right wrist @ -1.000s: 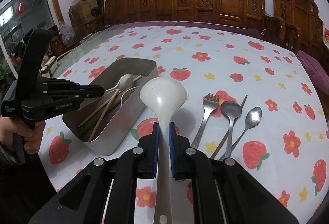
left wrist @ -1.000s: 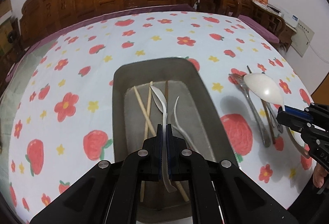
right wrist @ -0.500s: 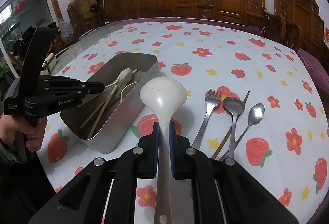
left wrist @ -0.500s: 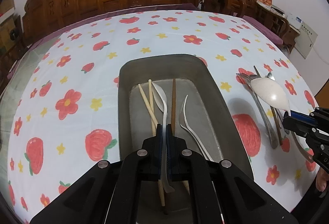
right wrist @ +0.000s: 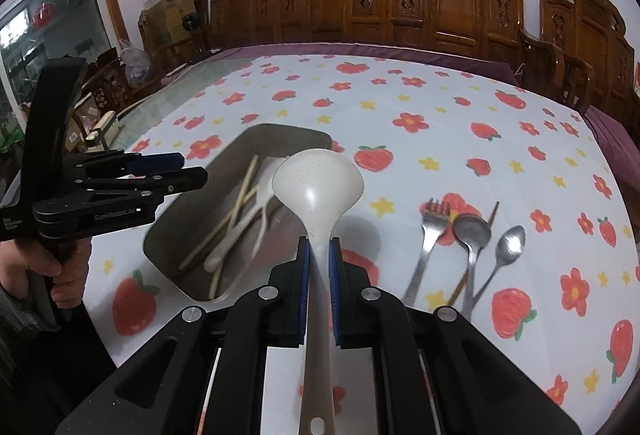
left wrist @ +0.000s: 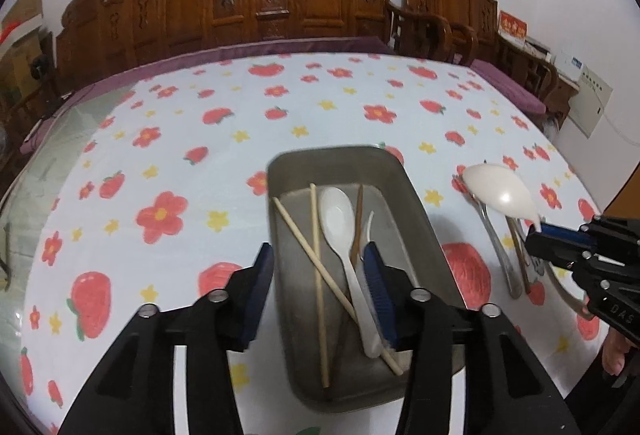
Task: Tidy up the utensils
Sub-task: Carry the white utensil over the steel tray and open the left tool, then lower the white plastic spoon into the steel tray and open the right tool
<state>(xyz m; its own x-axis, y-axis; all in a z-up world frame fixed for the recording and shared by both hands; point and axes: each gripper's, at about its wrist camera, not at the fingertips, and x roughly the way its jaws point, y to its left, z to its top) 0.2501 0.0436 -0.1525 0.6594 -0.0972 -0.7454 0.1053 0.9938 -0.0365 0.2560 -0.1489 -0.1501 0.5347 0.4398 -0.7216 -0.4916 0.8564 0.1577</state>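
Observation:
My left gripper [left wrist: 318, 255] hovers over the near end of the metal tray [left wrist: 276, 195] with its jaws opening. The small white spoon [left wrist: 338, 211] lies in the tray below them, its handle beside the right pad but not pinched. Pale chopsticks [left wrist: 318, 275], a brown chopstick [left wrist: 359, 211] and another white spoon [left wrist: 370, 223] lie there too. My right gripper [right wrist: 319, 247] is shut on the handle of a large white ladle [right wrist: 318, 187], held above the cloth just right of the tray [right wrist: 240, 143].
A metal fork [right wrist: 430, 231], two metal spoons [right wrist: 472, 231] [right wrist: 510, 243] and a brown chopstick [right wrist: 494, 211] lie on the strawberry tablecloth [right wrist: 440, 139] right of the ladle. Carved wooden chairs [right wrist: 400, 3] line the far edge. A hand [right wrist: 44, 267] holds the left gripper [right wrist: 176, 171].
My left gripper has gone from shut on the small white spoon to apart and has risen a little; the spoon now lies in the tray. The right gripper and ladle stayed put.

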